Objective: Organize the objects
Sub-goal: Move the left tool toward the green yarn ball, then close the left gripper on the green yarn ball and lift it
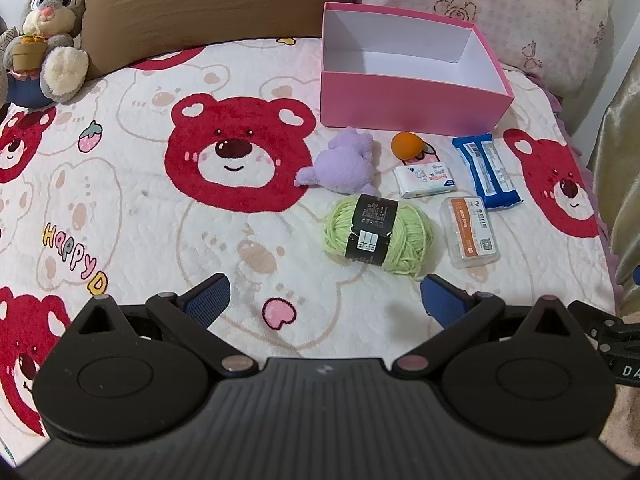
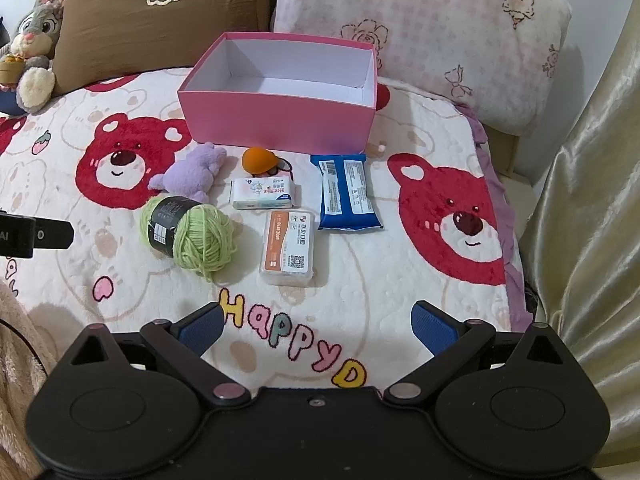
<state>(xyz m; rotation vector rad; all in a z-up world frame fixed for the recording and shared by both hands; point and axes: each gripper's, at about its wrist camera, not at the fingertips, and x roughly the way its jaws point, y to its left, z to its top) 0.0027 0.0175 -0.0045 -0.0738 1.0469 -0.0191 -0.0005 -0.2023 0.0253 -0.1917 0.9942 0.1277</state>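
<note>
An empty pink box (image 1: 404, 100) (image 2: 276, 120) stands on the bear-print blanket. In front of it lie a purple plush (image 1: 344, 164) (image 2: 192, 174), an orange ball (image 1: 407, 145) (image 2: 258, 160), a white tissue pack (image 1: 425, 179) (image 2: 263, 193), a blue wipes pack (image 1: 486, 170) (image 2: 347, 192), a green yarn ball (image 1: 378, 234) (image 2: 188, 236) and a clear case with an orange label (image 1: 470, 232) (image 2: 286, 248). My left gripper (image 1: 325, 298) is open and empty, just short of the yarn. My right gripper (image 2: 318, 328) is open and empty, short of the case.
A brown pillow (image 1: 216, 4) and a pink floral pillow (image 2: 420, 24) lean at the back. A grey bunny plush (image 1: 48, 36) sits at the back left. A gold curtain (image 2: 580, 220) hangs past the bed's right edge. The left gripper's body (image 2: 32, 236) shows at the right view's left edge.
</note>
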